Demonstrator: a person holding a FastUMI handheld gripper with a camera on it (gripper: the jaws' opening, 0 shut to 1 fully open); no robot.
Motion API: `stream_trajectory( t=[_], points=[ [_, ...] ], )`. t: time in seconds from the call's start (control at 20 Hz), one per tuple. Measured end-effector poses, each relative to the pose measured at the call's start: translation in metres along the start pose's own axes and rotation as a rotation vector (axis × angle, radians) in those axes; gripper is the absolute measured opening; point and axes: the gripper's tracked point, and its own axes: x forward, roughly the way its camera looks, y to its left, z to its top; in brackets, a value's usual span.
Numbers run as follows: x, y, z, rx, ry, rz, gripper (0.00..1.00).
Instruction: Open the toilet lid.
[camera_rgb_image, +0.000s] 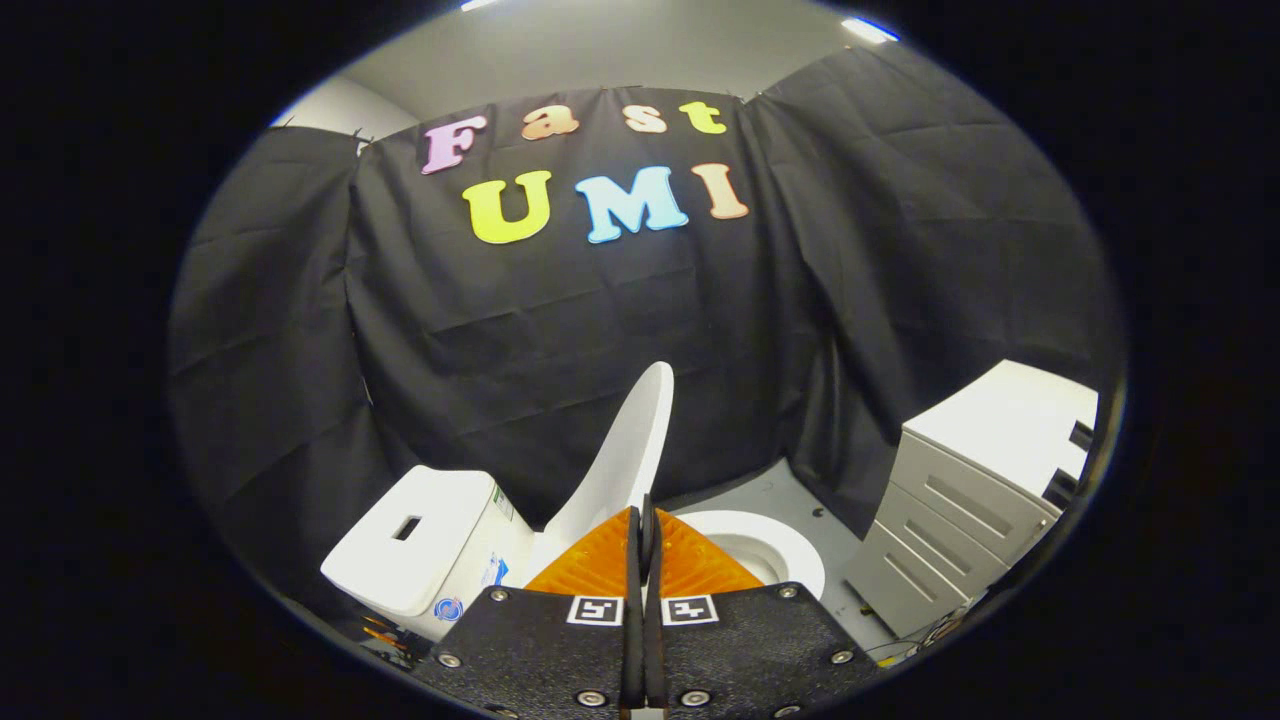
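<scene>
Lit evenly from above by 2 ceiling lights, bright and slightly blown out. Strong barrel distortion toward the rim, bending cloth wall and cabinet. Mild glare on toilet lid and tank. Sharp mid-scene; closed gripper fingers soft, shadowed.

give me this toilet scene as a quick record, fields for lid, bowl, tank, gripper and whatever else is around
lid: toilet lid raised, standing tilted up above the bowl, just beyond the jaws
bowl: toilet bowl uncovered, rim showing beside the jaws
tank: tank next to the lid, with a flat top
gripper: gripper jaws pressed together, nothing between them, close to the lid's lower edge
cabinet: drawer cabinet on the far side of the bowl from the tank
floor: grey floor behind the bowl
task state: lid looks open
</scene>
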Motion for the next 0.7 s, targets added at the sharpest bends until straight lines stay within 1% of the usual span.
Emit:
stream_trajectory(
  t=[0.1,0.3,0.7],
  points=[
    [-0.002,0.018,0.01,-0.039,-0.017,0.007,0.0],
    [-0.002,0.049,0.023,-0.045,-0.052,0.03,0.0],
    [-0.011,0.103,0.035,-0.1,-0.107,0.071,0.0]
  ],
)
